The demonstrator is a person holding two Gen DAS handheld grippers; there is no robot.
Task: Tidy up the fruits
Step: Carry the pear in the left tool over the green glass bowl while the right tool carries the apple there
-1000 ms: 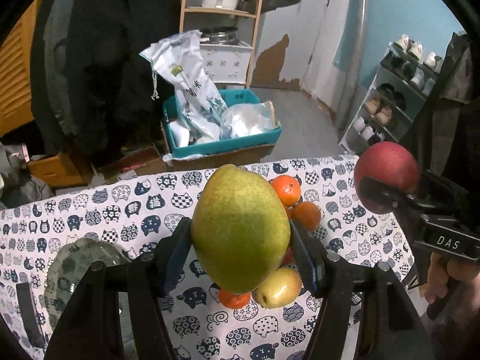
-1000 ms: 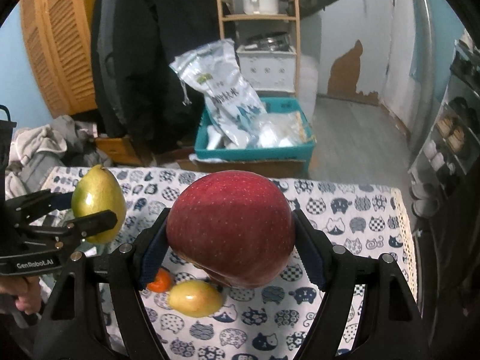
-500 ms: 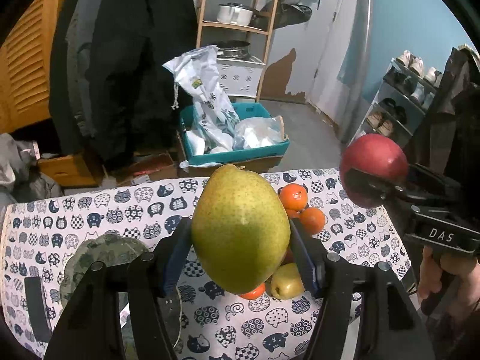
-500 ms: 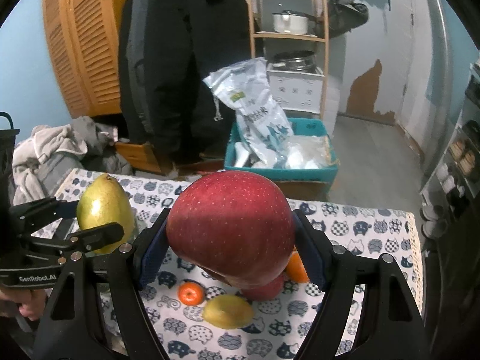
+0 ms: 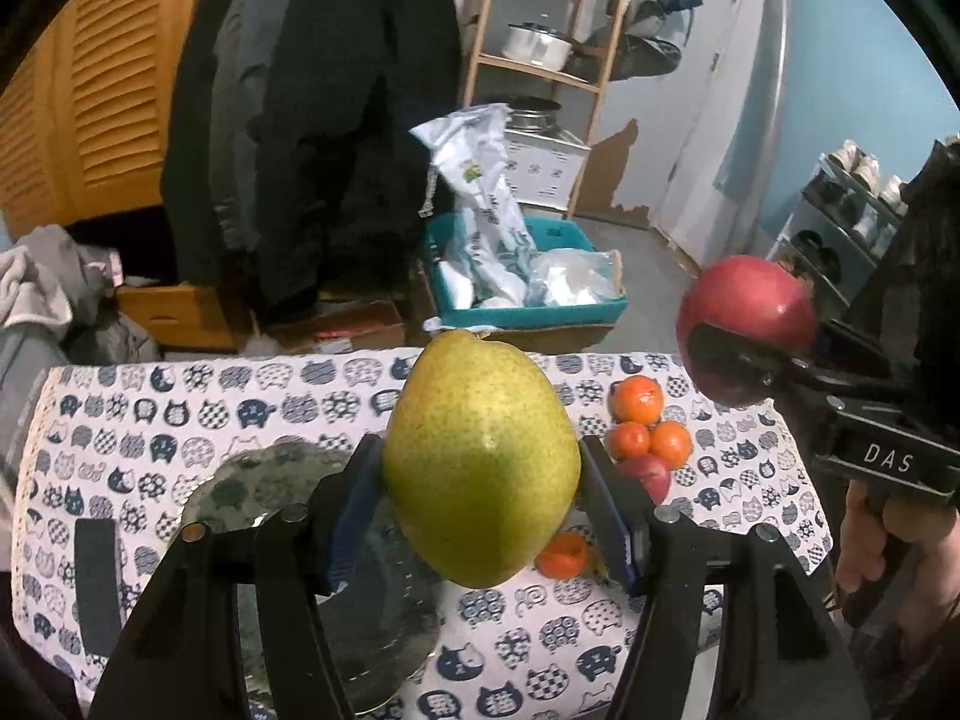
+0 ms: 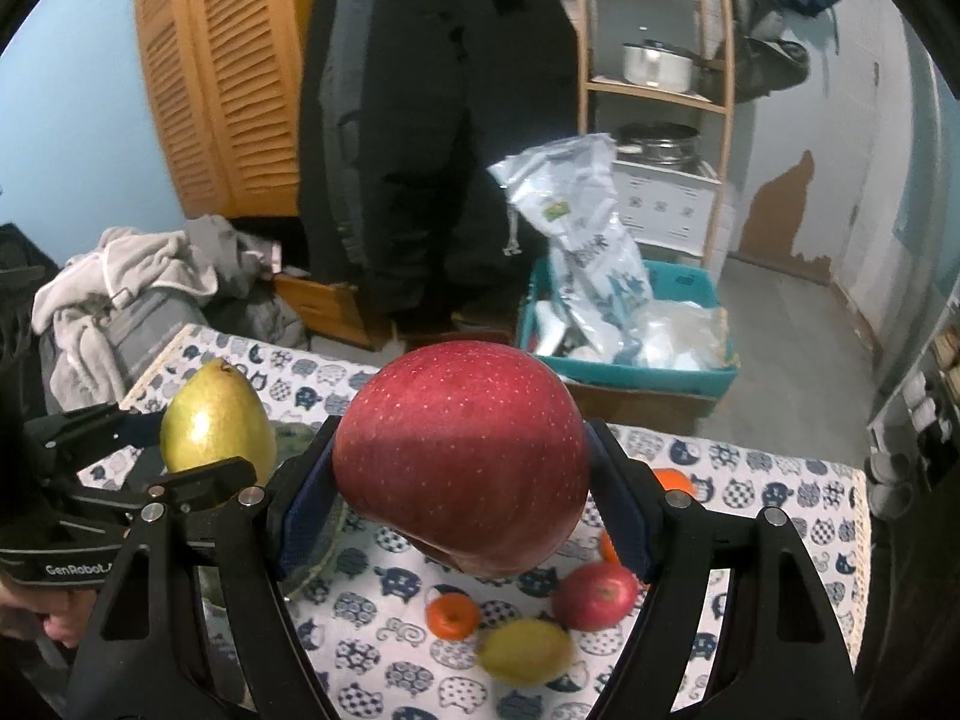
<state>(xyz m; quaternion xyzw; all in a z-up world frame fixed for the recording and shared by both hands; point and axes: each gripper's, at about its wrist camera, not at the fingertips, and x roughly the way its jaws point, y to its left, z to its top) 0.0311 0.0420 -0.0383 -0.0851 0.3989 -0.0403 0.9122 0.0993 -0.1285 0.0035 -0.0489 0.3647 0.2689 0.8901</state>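
Observation:
My left gripper (image 5: 483,504) is shut on a green pear (image 5: 480,456) and holds it in the air over a glass plate (image 5: 264,492) at the left of the table. To its right, my right gripper (image 6: 465,510) is shut on a big red apple (image 6: 462,456), also lifted off the table. Each view shows the other hand's load: the red apple (image 5: 747,330) at the right, the pear (image 6: 216,426) at the left. On the cat-print cloth (image 5: 180,420) lie several oranges (image 5: 637,399), a small red apple (image 6: 594,595) and a yellow pear (image 6: 525,651).
Beyond the table's far edge stand a teal crate (image 5: 528,312) with plastic bags, a wooden shelf (image 5: 540,66) with pots and a hanging black coat (image 6: 432,120). Clothes are piled at the left (image 6: 120,300). A shoe rack (image 5: 852,210) stands at the right.
Both grippers have carried their fruit leftward and slightly upward; the glass plate has slid further into view beneath the pear, and the fruit pile now lies off to the right.

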